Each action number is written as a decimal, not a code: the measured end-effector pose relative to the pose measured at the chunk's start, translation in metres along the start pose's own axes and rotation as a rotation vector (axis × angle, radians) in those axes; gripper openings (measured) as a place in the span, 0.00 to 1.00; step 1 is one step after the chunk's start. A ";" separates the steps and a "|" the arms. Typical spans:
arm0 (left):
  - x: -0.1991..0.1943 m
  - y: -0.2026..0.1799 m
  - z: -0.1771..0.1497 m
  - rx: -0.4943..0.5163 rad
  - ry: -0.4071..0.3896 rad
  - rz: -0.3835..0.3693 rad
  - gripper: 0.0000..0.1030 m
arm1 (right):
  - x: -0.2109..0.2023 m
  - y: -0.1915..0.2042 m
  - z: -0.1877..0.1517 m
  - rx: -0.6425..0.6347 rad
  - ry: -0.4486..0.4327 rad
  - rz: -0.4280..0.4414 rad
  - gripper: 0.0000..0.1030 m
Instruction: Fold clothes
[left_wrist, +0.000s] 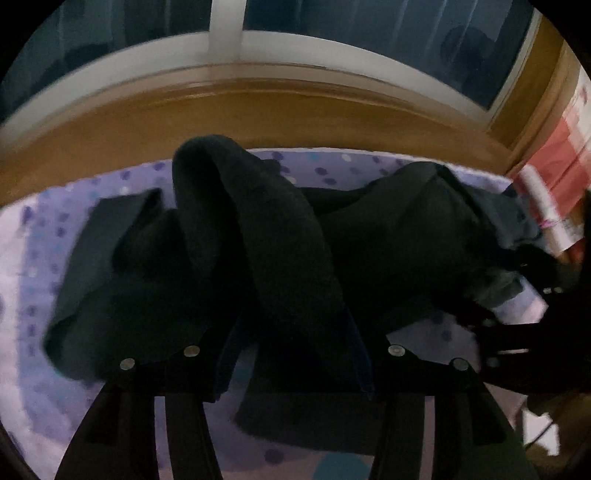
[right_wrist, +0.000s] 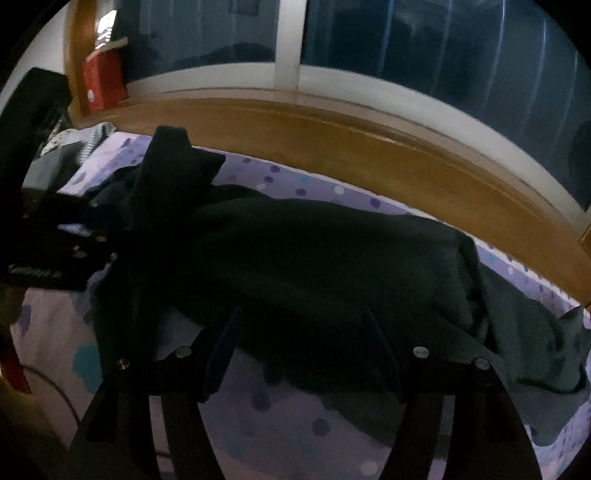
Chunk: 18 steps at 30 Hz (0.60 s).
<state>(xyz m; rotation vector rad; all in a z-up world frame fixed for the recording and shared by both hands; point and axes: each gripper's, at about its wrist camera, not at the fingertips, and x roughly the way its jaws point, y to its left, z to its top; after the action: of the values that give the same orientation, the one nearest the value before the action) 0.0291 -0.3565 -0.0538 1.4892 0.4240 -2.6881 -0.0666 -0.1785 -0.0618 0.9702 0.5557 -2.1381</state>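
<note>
Dark garment (left_wrist: 332, 236): bunched on dotted bedsheet (left_wrist: 55, 387) below wooden sill (left_wrist: 258, 110), one sleeve arched up, unfolded; left claw (left_wrist: 291, 354) part-open astride cloth, grip unclear; right claw (right_wrist: 303, 354) wide, pads off cloth, likely seeking an edge.

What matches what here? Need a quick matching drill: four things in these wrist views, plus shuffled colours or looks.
Things:
1. garment
2. sheet
3. ledge
4. box

Looks:
A. brown wood, below the window
B. red, far left in the right wrist view
C. black, rumpled across the bed
D. lilac with dots

Pairs: 1-C, 2-D, 3-A, 4-B
</note>
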 end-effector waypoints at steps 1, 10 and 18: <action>0.000 0.001 0.001 -0.001 -0.003 -0.022 0.30 | 0.004 -0.001 0.002 0.013 0.010 -0.006 0.56; -0.033 0.011 0.053 0.151 -0.180 0.091 0.27 | 0.005 -0.013 0.039 0.123 -0.002 -0.026 0.09; -0.028 0.080 0.115 0.077 -0.257 0.311 0.27 | 0.040 -0.051 0.078 0.316 -0.016 -0.056 0.09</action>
<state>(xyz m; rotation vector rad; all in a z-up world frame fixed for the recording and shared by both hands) -0.0377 -0.4657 0.0104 1.0943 0.0697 -2.6155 -0.1602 -0.2117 -0.0396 1.1154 0.2413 -2.3271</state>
